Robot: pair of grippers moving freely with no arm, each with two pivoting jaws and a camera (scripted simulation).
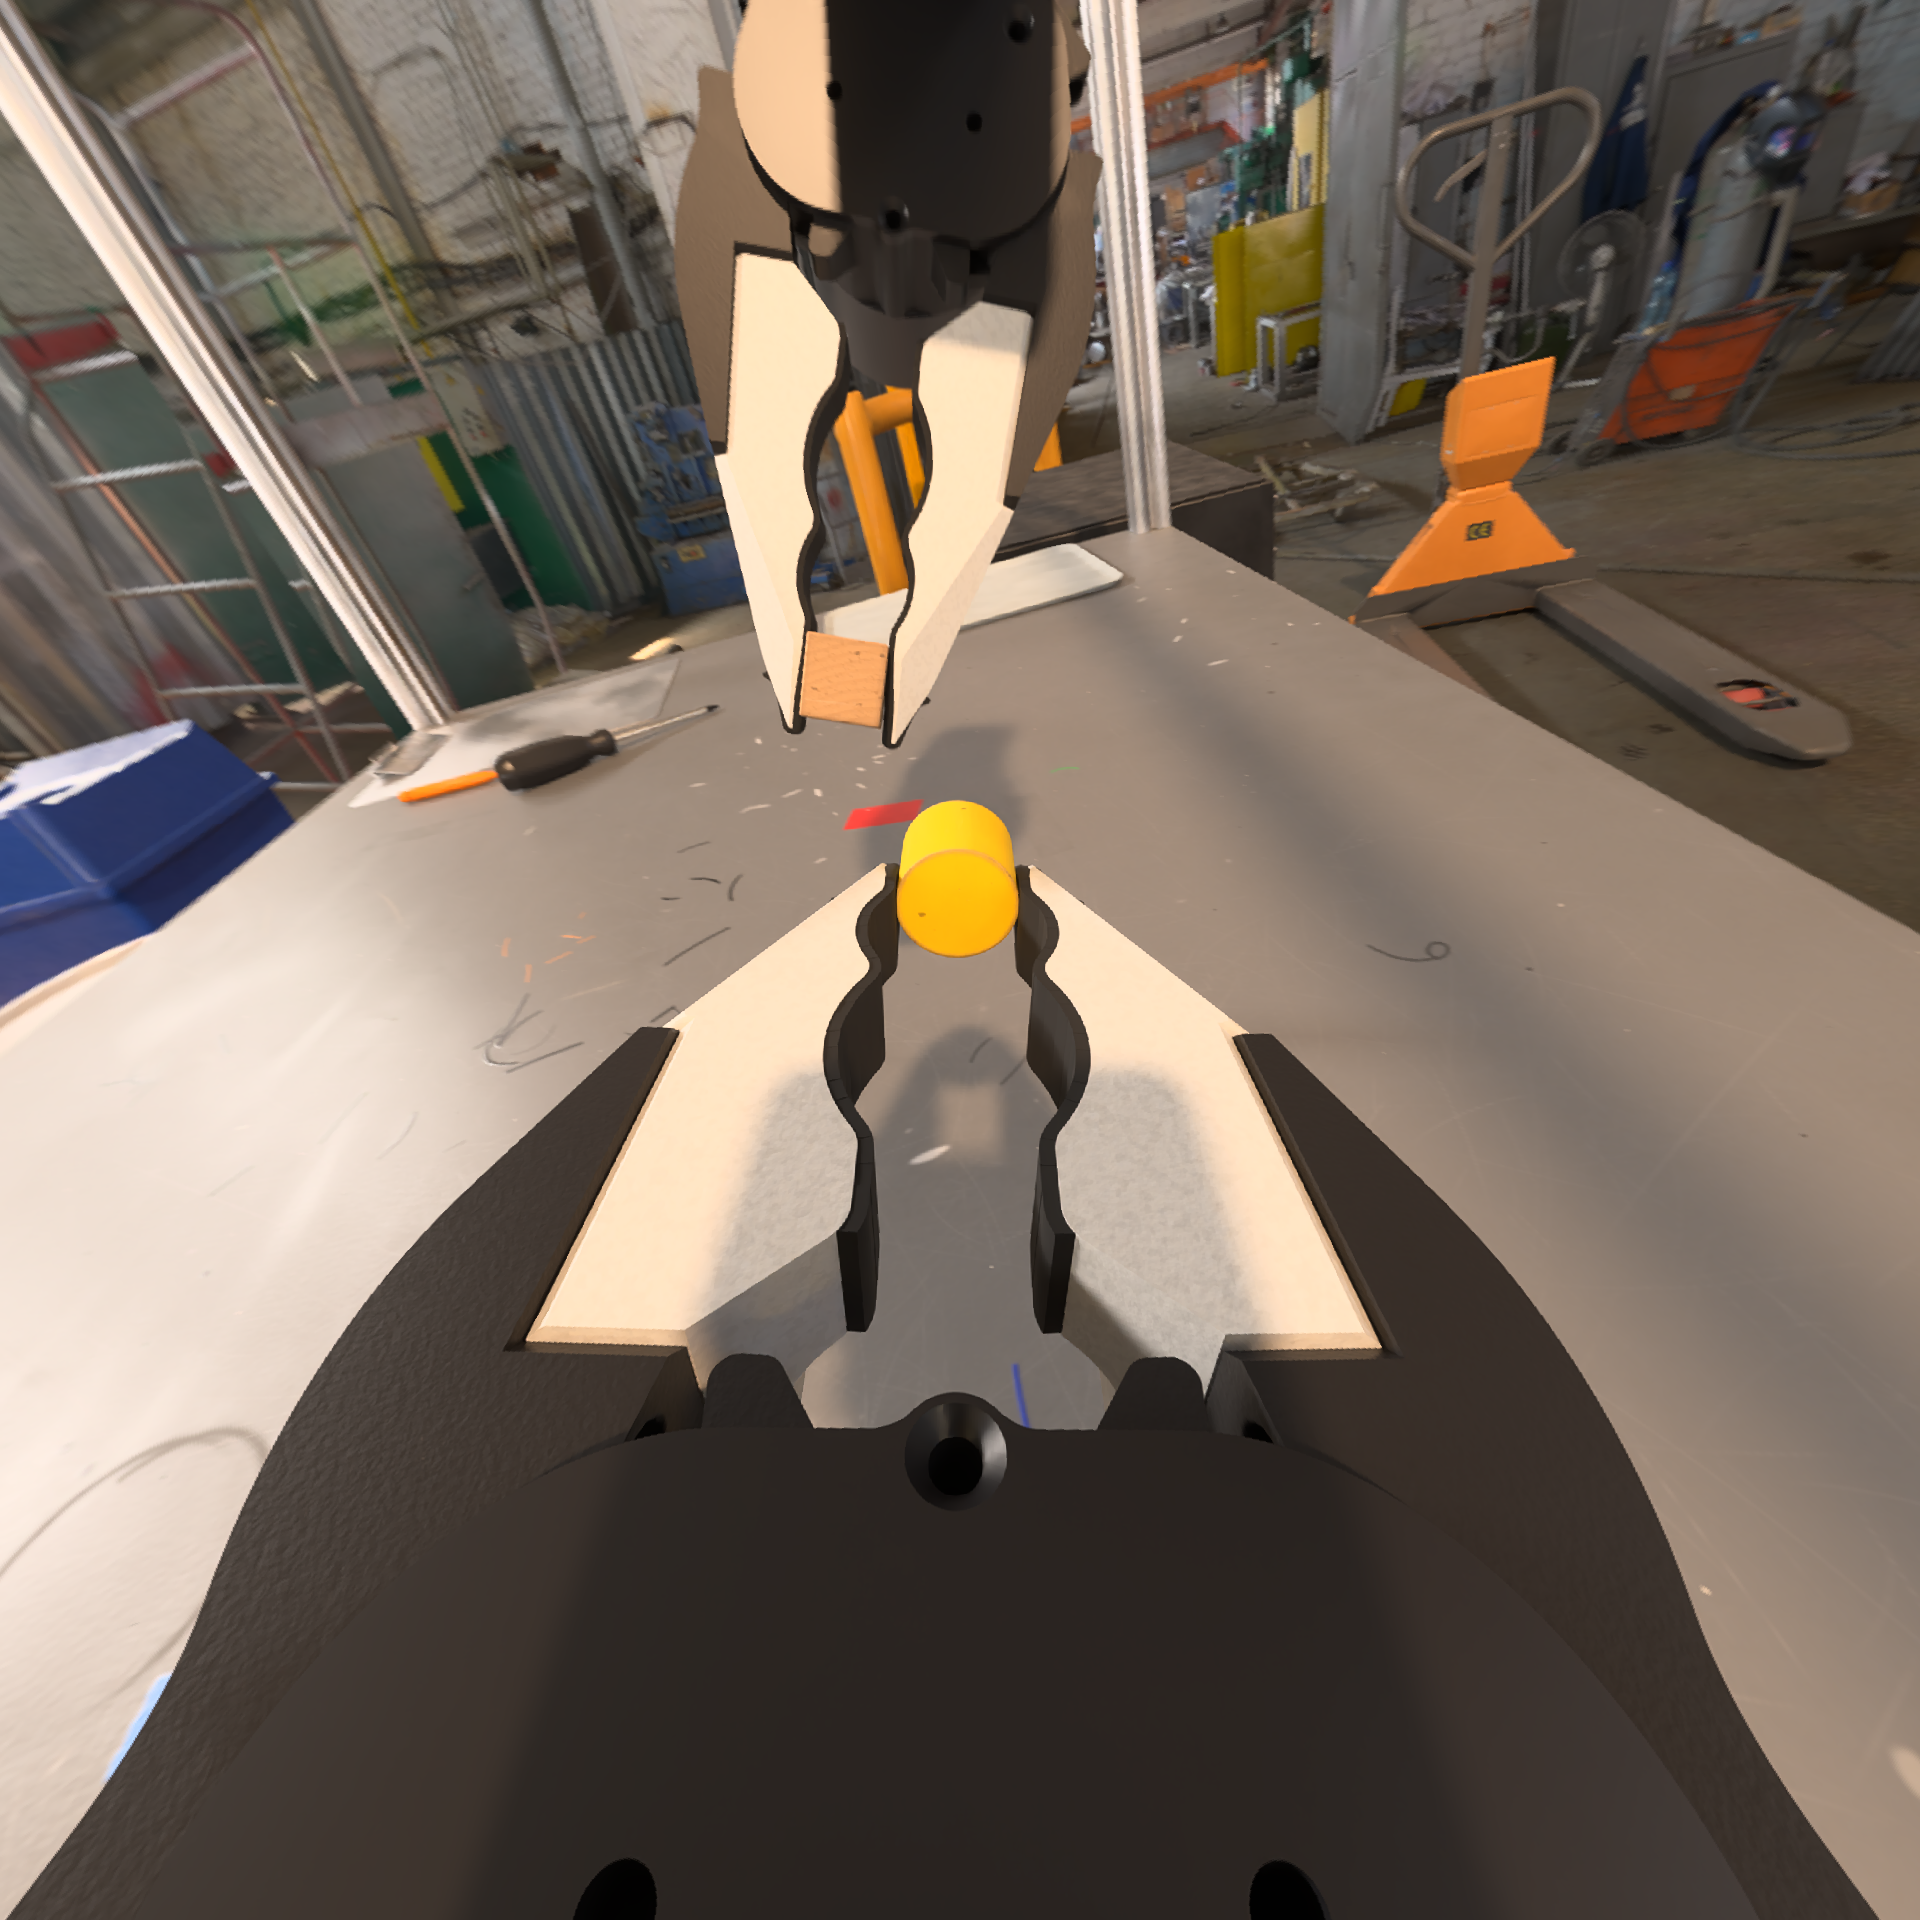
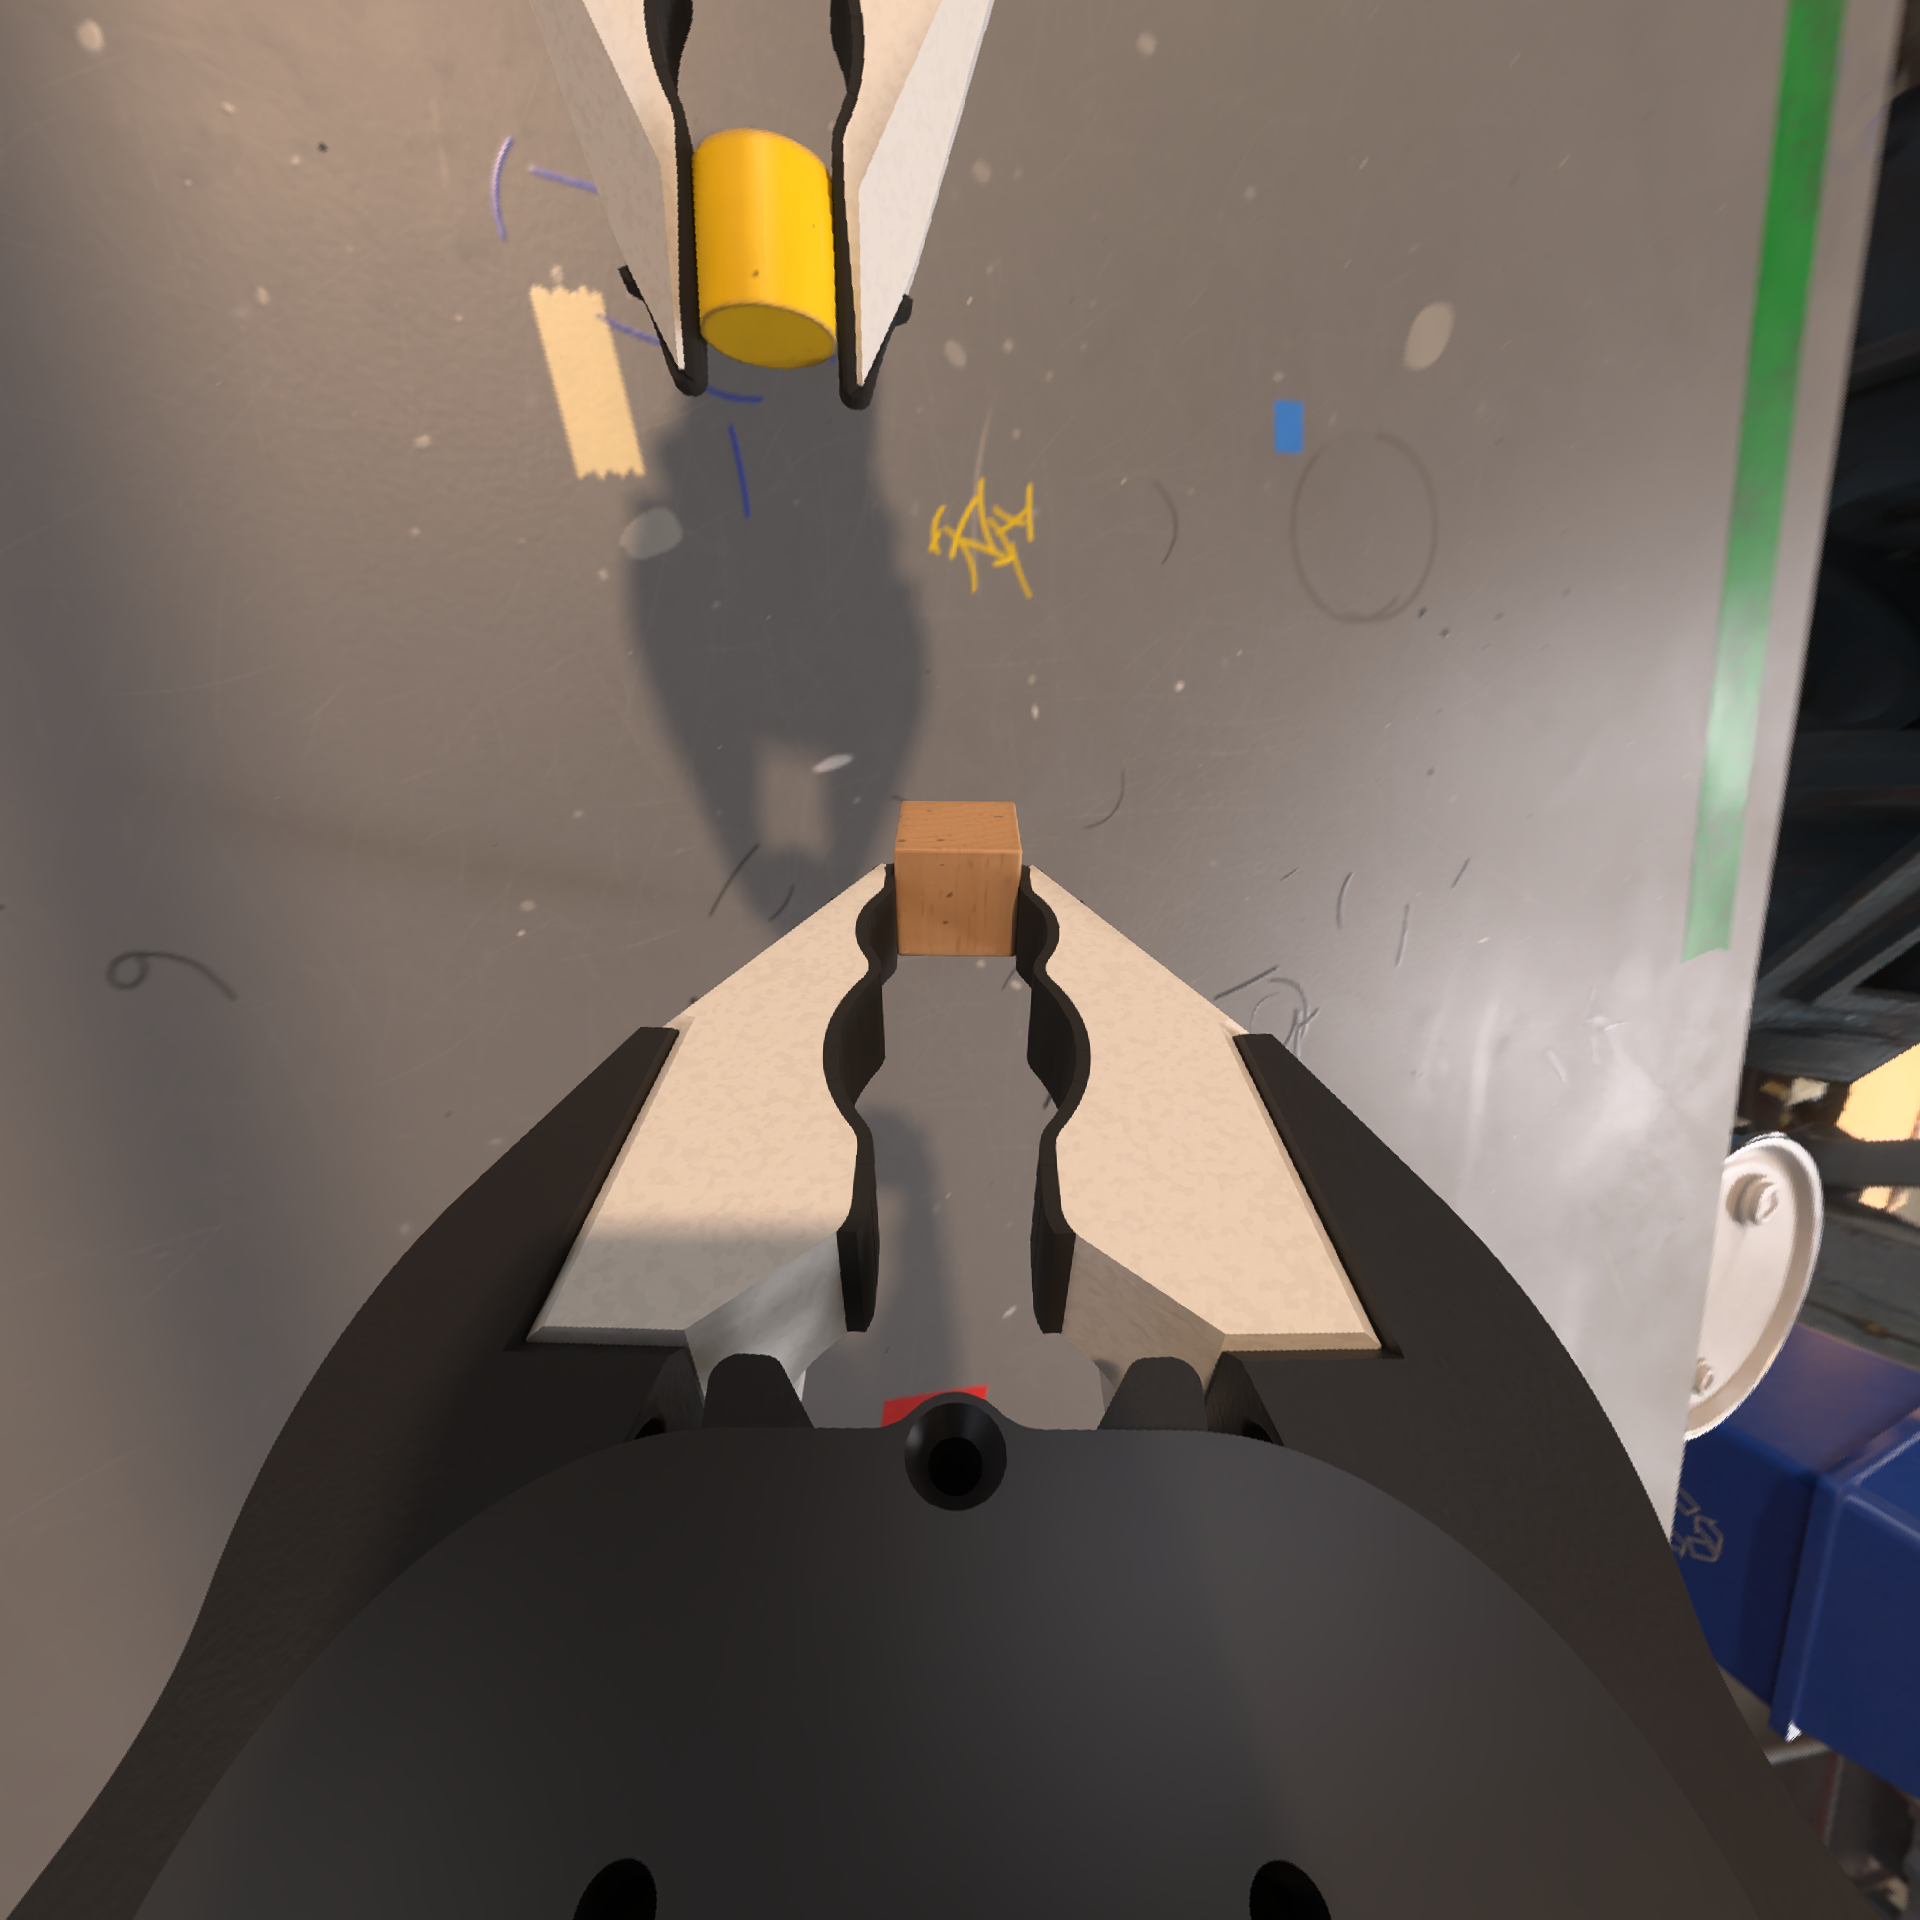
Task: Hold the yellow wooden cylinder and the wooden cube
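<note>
The left gripper is clamped on the yellow cylinder, which lies on its side between the fingertips, one flat end facing the camera. It hangs above the grey table, clear of the surface, with a shadow below it. From this camera the right gripper comes down from 12 o'clock, its fingers pressed on the two sides of the wooden cube, which is also held off the table.

In the right wrist view the cube sits squeezed at the very tips of the right gripper, and the left gripper enters from 12 o'clock with the cylinder pinched between its fingers. The two held pieces are near each other but apart.

On the table in the left wrist view, a screwdriver with a black handle lies at 10 o'clock from the cylinder, and a small red patch shows just behind it at 11 o'clock. A blue bin stands off the table at 9 o'clock; an orange pallet jack stands on the floor at 2 o'clock. Below the right gripper the tabletop carries a strip of tan tape, a yellow scribble and a green stripe along its edge at 3 o'clock.
</note>
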